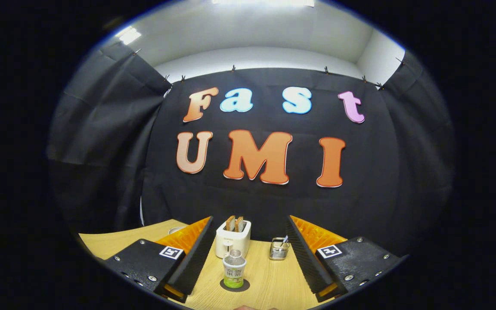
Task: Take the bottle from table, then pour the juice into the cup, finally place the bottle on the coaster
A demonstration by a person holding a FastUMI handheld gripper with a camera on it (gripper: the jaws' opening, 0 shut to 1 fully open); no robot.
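- Our tool point(248, 262) hangs released, fingers spread wide, gripping nothing.
- The bottle point(234, 269) stands upright between the fingers on a dark coaster point(235, 286) on the tabletop point(269, 280).
- We judge the placing done; whether juice was poured, we cannot tell.

Gripper point(248, 254) fingers spread wide, gripping nothing, above wooden table point(269, 280). Bottle point(234, 269) upright between fingers, touching neither, standing on dark round coaster point(235, 286). Beyond bottle, toaster point(233, 238) with two bread slices at table's far edge. Small wire basket point(279, 249) right of toaster. White rim point(175, 229), partly hidden, behind left finger.
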